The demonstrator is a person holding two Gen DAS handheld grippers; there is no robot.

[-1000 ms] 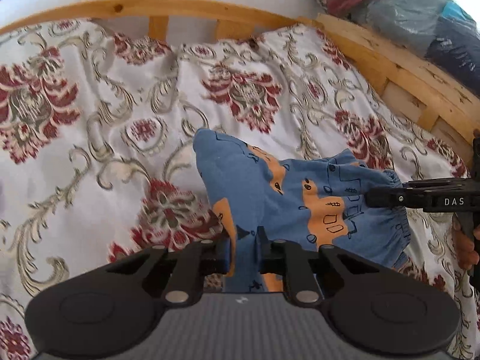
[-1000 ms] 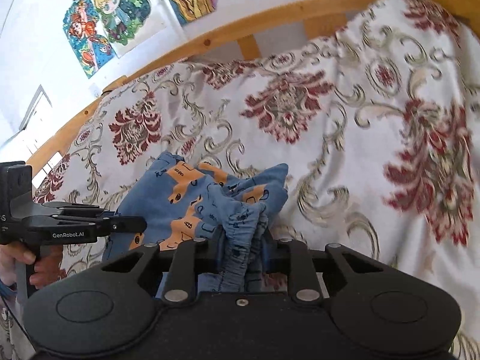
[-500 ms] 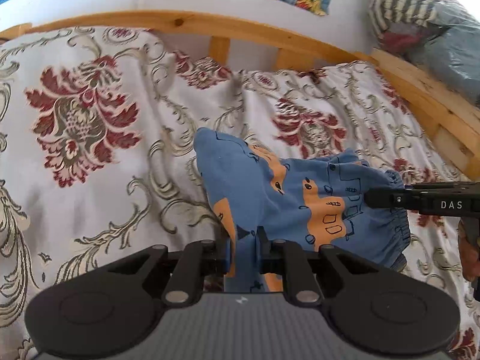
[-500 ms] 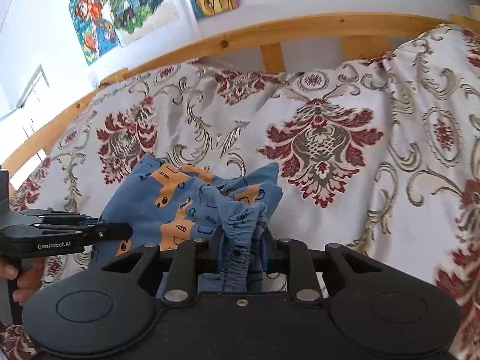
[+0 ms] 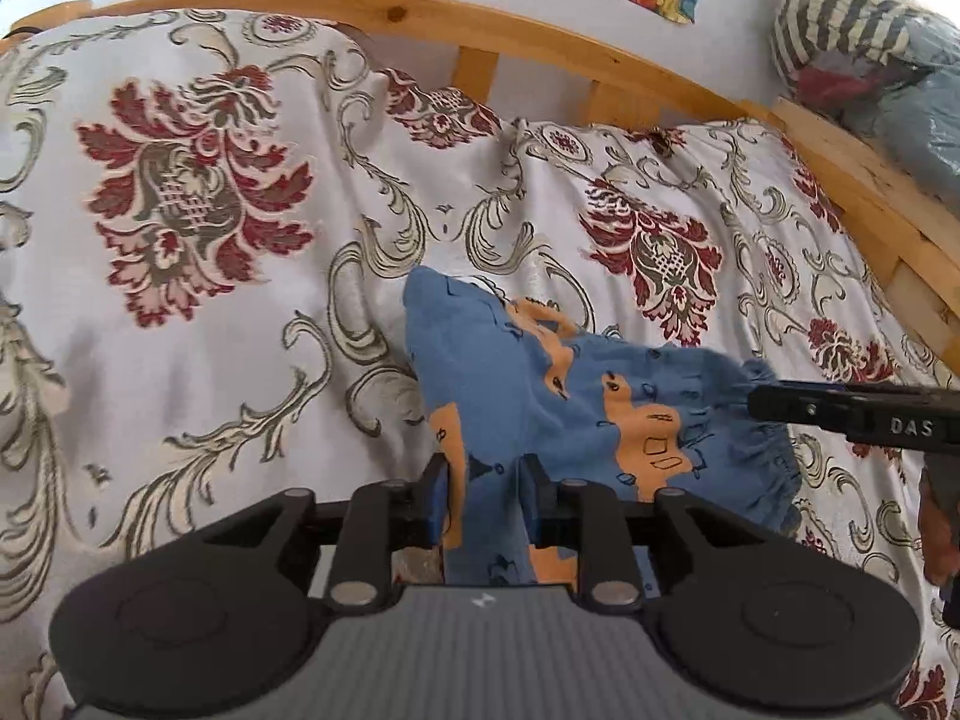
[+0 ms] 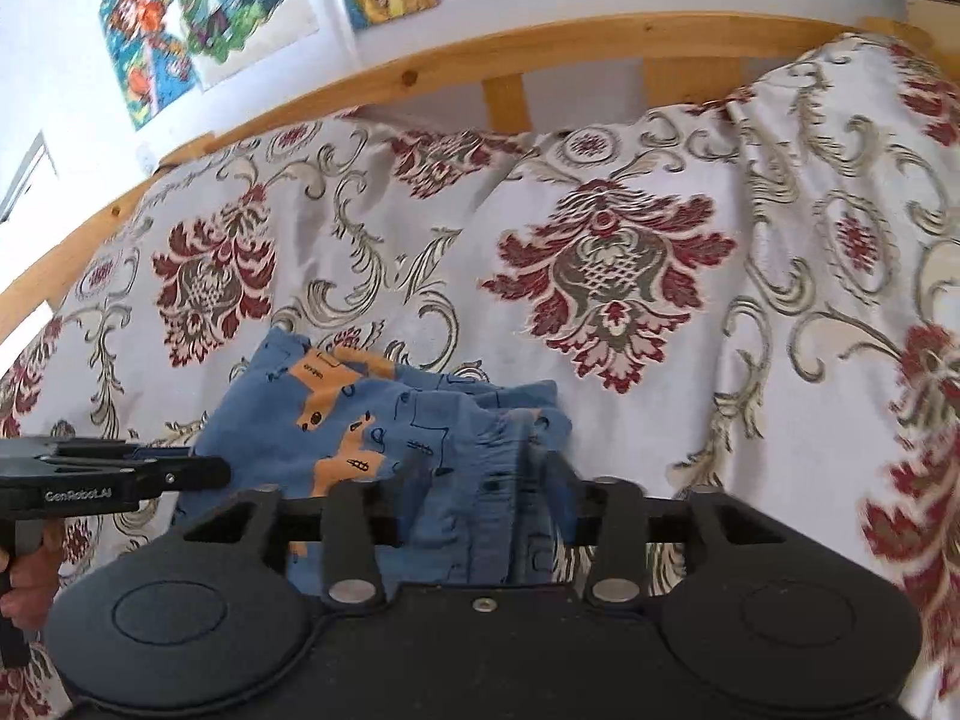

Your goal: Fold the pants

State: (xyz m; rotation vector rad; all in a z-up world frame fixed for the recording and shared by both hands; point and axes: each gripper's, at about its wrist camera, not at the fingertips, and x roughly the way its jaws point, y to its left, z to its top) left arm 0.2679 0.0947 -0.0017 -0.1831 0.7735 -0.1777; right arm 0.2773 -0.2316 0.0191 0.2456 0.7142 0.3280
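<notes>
Both grippers are carrying the pants (image 5: 576, 396) leftward over the bed (image 5: 210, 360). Left gripper (image 5: 483, 498) and right gripper (image 6: 480, 498) jaws are both pinching fabric; pants hanging bunched, fold still pending.

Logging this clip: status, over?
Left hand-held gripper and right hand-held gripper shut on blue orange-print cotton pants. Nothing blocking.

A bedroom in a home, likely a child's. A bed with a pine wooden frame (image 6: 540, 54) is covered by a white bedspread (image 5: 180, 360) patterned with red flowers and scrolls. Colourful cartoon posters (image 6: 198, 12) are stuck on the white wall, and bundled bedding (image 5: 870, 48) is piled at one end.
</notes>
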